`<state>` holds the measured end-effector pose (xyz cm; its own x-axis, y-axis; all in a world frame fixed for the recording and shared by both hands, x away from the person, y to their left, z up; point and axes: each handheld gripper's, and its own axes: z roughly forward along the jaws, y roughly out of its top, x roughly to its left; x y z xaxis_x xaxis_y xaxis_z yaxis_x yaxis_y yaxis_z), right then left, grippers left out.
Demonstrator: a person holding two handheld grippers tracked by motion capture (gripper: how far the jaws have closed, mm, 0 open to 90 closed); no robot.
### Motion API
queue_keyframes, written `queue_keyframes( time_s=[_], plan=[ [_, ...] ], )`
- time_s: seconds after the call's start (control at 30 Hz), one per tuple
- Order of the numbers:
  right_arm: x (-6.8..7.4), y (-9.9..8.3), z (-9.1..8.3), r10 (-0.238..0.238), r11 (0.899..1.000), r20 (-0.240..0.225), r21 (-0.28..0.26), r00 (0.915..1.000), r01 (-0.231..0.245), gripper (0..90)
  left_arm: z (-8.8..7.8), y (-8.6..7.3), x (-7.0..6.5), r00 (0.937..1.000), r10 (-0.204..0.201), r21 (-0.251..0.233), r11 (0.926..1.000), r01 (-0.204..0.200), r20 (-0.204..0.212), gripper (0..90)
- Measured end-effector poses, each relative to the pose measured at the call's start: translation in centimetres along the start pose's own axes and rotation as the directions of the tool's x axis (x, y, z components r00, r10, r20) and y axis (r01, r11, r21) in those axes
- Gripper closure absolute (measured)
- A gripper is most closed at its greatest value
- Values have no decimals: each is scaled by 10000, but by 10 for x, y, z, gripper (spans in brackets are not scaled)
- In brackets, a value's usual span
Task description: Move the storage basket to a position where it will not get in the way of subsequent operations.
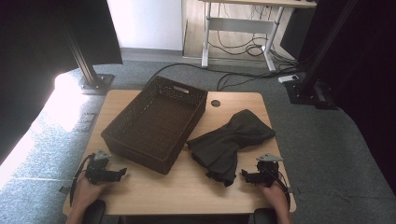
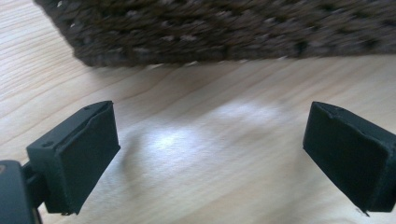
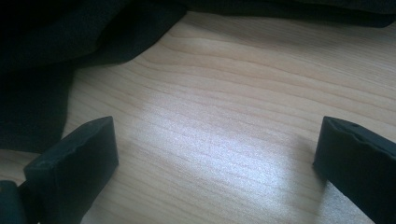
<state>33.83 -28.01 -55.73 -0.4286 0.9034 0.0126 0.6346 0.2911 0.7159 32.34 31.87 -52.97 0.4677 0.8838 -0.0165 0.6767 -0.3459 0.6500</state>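
Wooden table (image 1: 187,186) bears both hands low, left gripper (image 1: 122,173) and right gripper (image 1: 244,175) spread wide, seemingly empty.

I see hard daylight blowing out the floor (image 1: 56,105) left of the surface (image 1: 187,186), dark corners, pale glare between my jaws, basket (image 2: 210,28) weave blurred up close.

Left gripper (image 1: 122,172) and right gripper (image 1: 243,174) rest low, jaws wide apart.
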Motion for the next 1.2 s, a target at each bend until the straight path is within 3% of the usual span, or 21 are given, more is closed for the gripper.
queue_keyframes(
  time_s=[0.37, 0.5, 0.73, 0.97, 1.2],
  plan=[
    [0, 0, 0, 3, 10000, 2, -1, 10000, -3, 0, -37, 12, -14, 9993, 218, -230, 9995, -211, 312, 103],
    [0, 0, 0, 1, 10000, -7, -1, 10000, -1, 0, -58, 24, -17, 9981, 16, -513, 9987, 15, 614, 142],
    [0, 0, 0, 3, 10000, -6, -2, 10000, -3, 0, -88, 54, -29, 9950, 523, -884, 9951, -448, 851, 175],
    [0, 0, 0, -4, 10000, -3, -2, 10000, 4, 0, -91, 86, -46, 9880, 1050, -1178, 9888, -916, 1130, 208],
    [0, 0, 0, 0, 10000, -5, 1, 10000, 0, 0, -80, 111, -70, 9744, 1745, -1255, 9796, -1572, 1416, 267]
  ],
)
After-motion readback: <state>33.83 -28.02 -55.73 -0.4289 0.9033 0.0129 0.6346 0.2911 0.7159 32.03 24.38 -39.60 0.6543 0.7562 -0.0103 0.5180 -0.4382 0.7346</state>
